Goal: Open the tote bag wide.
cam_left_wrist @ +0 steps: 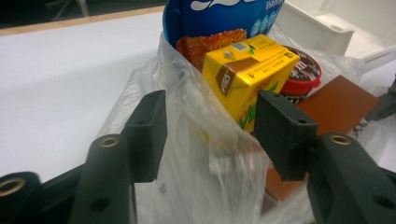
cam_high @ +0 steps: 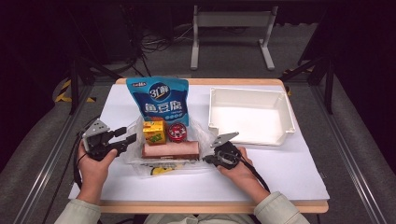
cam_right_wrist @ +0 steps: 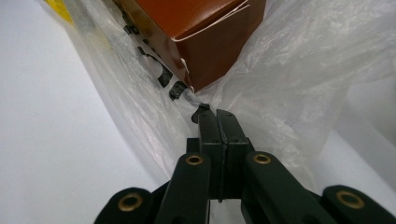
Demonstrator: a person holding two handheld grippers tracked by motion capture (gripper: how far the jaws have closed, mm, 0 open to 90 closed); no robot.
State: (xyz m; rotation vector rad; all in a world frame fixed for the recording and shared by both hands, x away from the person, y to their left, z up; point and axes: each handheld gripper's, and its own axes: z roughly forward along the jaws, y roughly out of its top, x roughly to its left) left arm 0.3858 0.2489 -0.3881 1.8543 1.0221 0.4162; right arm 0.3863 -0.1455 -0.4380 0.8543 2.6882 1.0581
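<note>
A clear plastic bag (cam_high: 200, 136) lies at the table's middle. It holds a yellow juice carton (cam_high: 154, 130), a red round tin (cam_high: 177, 132) and a long brown box (cam_high: 170, 150). A blue pouch (cam_high: 160, 100) rests at the bag's far end. My left gripper (cam_high: 127, 135) is open at the bag's left edge. In the left gripper view its jaws straddle the bag film (cam_left_wrist: 205, 154), with the yellow carton (cam_left_wrist: 247, 70) just beyond. My right gripper (cam_high: 207, 159) is shut on the bag's right edge (cam_right_wrist: 289, 70), close to the brown box's corner (cam_right_wrist: 201, 32).
A white empty tray (cam_high: 247, 92) stands at the back right of the white table top (cam_high: 280, 168). Something yellow shows under the bag's near edge (cam_high: 161, 171). Beyond the table, a white metal frame (cam_high: 231, 21) stands on the floor.
</note>
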